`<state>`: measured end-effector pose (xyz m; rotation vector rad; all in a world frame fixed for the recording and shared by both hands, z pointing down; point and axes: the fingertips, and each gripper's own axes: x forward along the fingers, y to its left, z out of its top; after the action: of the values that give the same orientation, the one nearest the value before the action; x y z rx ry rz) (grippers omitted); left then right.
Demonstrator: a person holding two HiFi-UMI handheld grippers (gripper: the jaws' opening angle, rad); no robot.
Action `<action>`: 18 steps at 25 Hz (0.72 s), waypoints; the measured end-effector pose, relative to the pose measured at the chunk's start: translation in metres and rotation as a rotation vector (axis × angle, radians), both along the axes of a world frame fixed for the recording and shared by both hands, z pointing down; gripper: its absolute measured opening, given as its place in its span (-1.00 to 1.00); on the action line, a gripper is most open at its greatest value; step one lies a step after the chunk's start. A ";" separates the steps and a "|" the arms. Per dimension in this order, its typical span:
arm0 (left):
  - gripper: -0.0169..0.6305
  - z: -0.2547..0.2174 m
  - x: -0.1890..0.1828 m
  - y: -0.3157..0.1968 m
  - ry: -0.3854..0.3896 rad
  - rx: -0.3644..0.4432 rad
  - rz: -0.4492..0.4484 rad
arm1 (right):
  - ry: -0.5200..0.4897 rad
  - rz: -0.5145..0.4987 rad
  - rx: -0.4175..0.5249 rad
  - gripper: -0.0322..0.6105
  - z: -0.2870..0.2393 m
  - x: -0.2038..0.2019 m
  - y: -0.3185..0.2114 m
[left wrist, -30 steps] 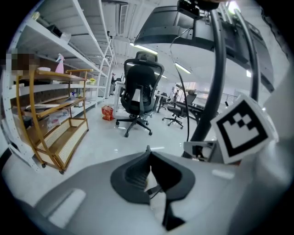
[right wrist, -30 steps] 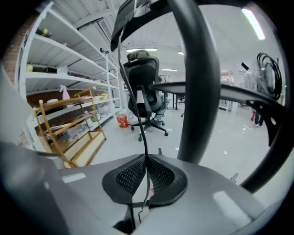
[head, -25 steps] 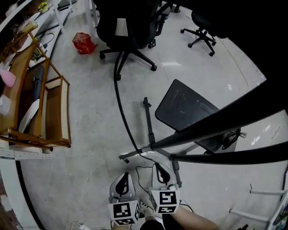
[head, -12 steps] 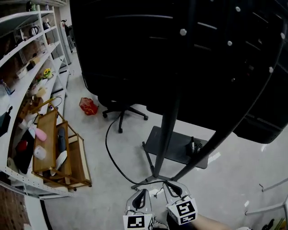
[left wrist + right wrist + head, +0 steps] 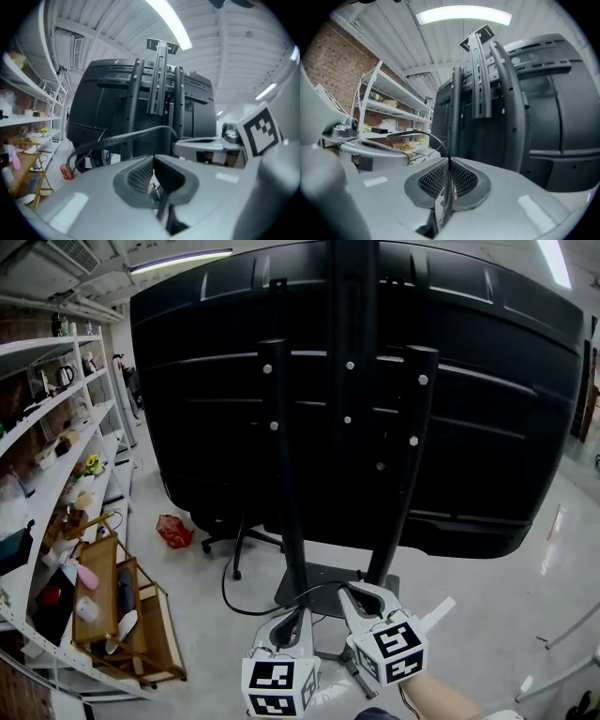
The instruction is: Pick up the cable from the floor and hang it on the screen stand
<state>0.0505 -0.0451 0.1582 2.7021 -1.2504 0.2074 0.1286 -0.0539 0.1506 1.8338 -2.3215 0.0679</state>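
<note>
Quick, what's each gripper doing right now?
Left gripper: closed on the cable.
Right gripper: closed on the same cable.

Black cable, black screen stand, red bag, grey floor.

No legible text, brand, number or sign in any view.
</note>
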 end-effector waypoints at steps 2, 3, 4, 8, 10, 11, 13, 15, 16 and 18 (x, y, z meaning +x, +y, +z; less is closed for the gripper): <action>-0.92 -0.032 0.012 -0.009 0.001 0.036 0.007 | 0.018 0.021 0.039 -0.87 -0.034 0.018 -0.002; -0.92 -0.047 0.019 -0.013 0.006 0.051 0.018 | 0.026 0.028 0.054 -0.87 -0.051 0.026 -0.002; -0.92 -0.063 0.027 -0.016 0.011 0.065 0.034 | 0.035 0.034 0.069 -0.87 -0.068 0.035 -0.002; -0.92 -0.131 0.068 -0.024 0.018 0.151 0.127 | 0.095 0.071 0.151 -0.87 -0.145 0.073 0.005; -0.92 -0.166 0.090 -0.028 0.009 0.212 0.160 | 0.125 0.097 0.193 -0.87 -0.184 0.093 0.008; -0.92 -0.182 0.099 -0.031 0.000 0.242 0.166 | 0.142 0.109 0.211 -0.87 -0.201 0.103 0.009; -0.92 -0.211 0.116 -0.041 -0.025 0.287 0.171 | 0.175 0.133 0.237 -0.87 -0.235 0.121 0.008; -0.92 -0.239 0.132 -0.052 -0.042 0.314 0.184 | 0.211 0.162 0.255 -0.87 -0.268 0.137 0.006; -0.92 -0.254 0.140 -0.058 -0.049 0.328 0.187 | 0.232 0.179 0.261 -0.87 -0.285 0.145 0.004; -0.92 -0.281 0.152 -0.072 -0.068 0.355 0.174 | 0.276 0.212 0.264 -0.87 -0.314 0.158 -0.003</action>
<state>0.2025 -0.1166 -0.1224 3.1361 -1.1647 0.1054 0.2869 -0.0572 -0.1637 2.0528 -2.0200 -0.4544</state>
